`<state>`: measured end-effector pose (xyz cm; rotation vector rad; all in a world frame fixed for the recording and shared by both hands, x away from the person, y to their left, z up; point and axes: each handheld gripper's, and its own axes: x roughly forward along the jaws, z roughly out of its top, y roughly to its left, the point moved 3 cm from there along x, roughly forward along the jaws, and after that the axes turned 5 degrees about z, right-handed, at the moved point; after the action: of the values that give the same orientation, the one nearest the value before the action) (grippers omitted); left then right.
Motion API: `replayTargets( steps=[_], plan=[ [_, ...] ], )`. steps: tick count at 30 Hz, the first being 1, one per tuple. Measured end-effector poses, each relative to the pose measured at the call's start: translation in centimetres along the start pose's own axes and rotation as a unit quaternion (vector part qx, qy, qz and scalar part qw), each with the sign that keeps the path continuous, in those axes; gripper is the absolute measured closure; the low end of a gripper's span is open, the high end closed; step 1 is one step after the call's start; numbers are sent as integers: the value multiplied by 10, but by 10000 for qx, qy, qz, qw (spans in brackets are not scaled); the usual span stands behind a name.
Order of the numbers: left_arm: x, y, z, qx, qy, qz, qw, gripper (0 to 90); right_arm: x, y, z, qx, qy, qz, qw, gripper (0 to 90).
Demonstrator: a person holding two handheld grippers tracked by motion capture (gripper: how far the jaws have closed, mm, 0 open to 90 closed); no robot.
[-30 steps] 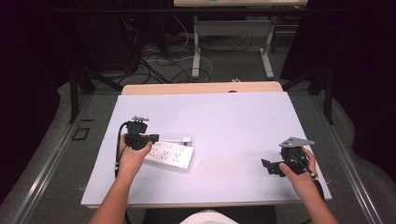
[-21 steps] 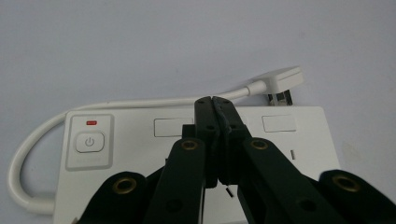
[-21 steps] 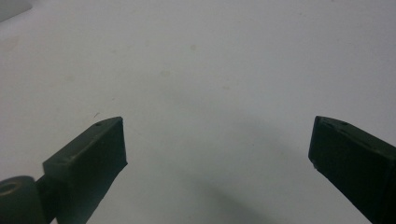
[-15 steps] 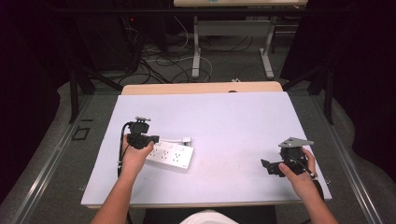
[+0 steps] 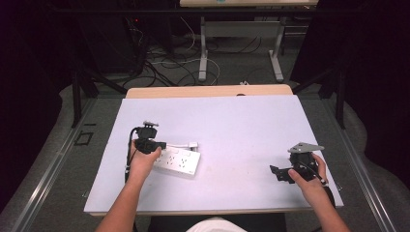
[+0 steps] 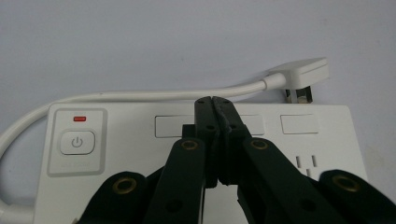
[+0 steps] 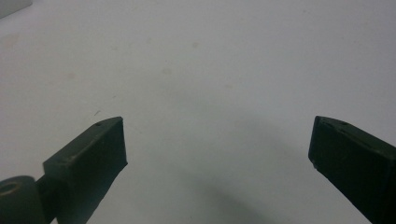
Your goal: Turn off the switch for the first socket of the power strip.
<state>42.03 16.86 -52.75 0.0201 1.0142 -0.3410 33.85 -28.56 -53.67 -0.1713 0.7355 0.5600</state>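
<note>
High view puts your left claw (image 5: 151, 144) clenched empty over the white power strip (image 5: 180, 162), which lies left of centre on the surface (image 5: 232, 125), well clear of every edge. Your right claw (image 5: 283, 173) sits released near the front right corner. Broad bare room lies between them. Since the earlier frame, nothing has visibly shifted.

Two handheld grippers of black plastic. The left gripper (image 6: 214, 100) has flat black jaws on hinged link arms, joined by brass-coloured rivets and small dark screws, and a black cable loops from its body. The right gripper (image 5: 276, 173) carries a grey three-cornered plate on top. Both forearms are bare, with no sleeves.
</note>
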Motion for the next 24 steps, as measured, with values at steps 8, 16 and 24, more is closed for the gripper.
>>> replayTargets(
  steps=[8, 16, 24],
  plan=[
    [9, 3, -1, -48, 39, 33, 10000, 899, 0, 0, 0, 9, 9, 8, 10000, 38],
    [14, 3, -2, -28, 91, 107, 9999, 899, 1, 1, -1, 41, 32, 27, 10000, 39],
    [15, 3, -2, 25, 87, 112, 9999, 899, 2, 0, -1, -13, 31, 26, 10000, 39]
  ],
)
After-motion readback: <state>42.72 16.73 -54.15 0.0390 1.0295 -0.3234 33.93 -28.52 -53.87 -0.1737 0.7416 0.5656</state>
